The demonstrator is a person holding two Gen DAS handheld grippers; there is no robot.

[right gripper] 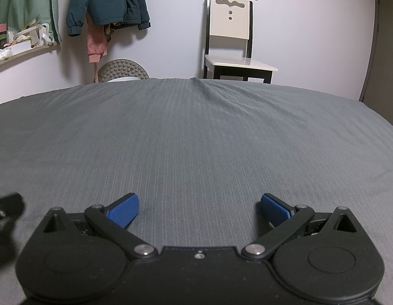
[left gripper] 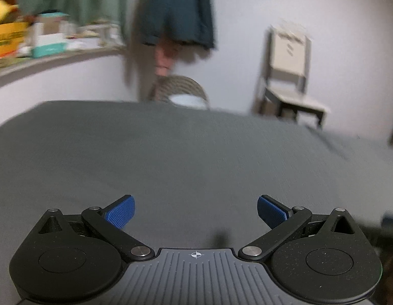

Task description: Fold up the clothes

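Both hand-held grippers [left gripper: 195, 212] [right gripper: 199, 212] agape above grey bedsheet [right gripper: 196, 132].

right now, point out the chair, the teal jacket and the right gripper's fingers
chair [right gripper: 228, 17]: right wrist view, on its cream backrest
teal jacket [right gripper: 107, 0]: right wrist view, on its body, hanging on the wall
right gripper's fingers [right gripper: 124, 211]: right wrist view, on one blue pad

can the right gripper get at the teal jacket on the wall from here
Probably not as it stands. The right gripper is open low over the grey bedsheet, and the teal jacket hangs on the far wall beyond the whole bed.
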